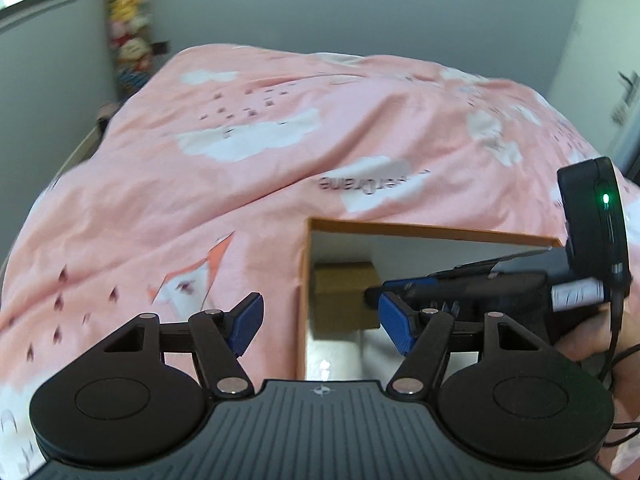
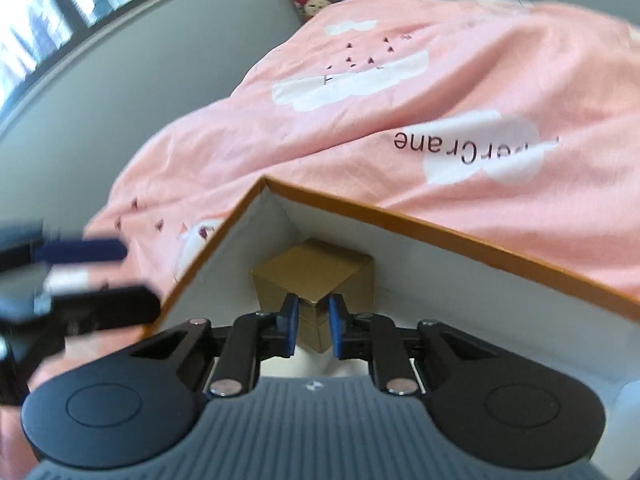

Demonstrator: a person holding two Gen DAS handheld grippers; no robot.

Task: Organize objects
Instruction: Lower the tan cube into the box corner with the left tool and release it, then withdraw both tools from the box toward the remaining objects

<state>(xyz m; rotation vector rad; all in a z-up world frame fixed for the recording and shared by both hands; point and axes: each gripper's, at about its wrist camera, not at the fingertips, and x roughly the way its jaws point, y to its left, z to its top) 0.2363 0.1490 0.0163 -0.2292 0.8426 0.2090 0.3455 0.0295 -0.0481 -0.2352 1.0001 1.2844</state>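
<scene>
This was a bedroom in a home. A bed took up most of both views, covered by a rumpled pink duvet point(image 1: 248, 184) printed with white clouds, small dark birds and lettering. Beyond the bed's far left corner a stack of plush toys point(image 1: 130, 16) stood against plain grey walls point(image 1: 320, 4). A dark-framed window point(image 2: 60, 4) with a ledge ran along the wall on the left side. An open orange-edged box point(image 2: 440, 224) lay on the duvet.
</scene>
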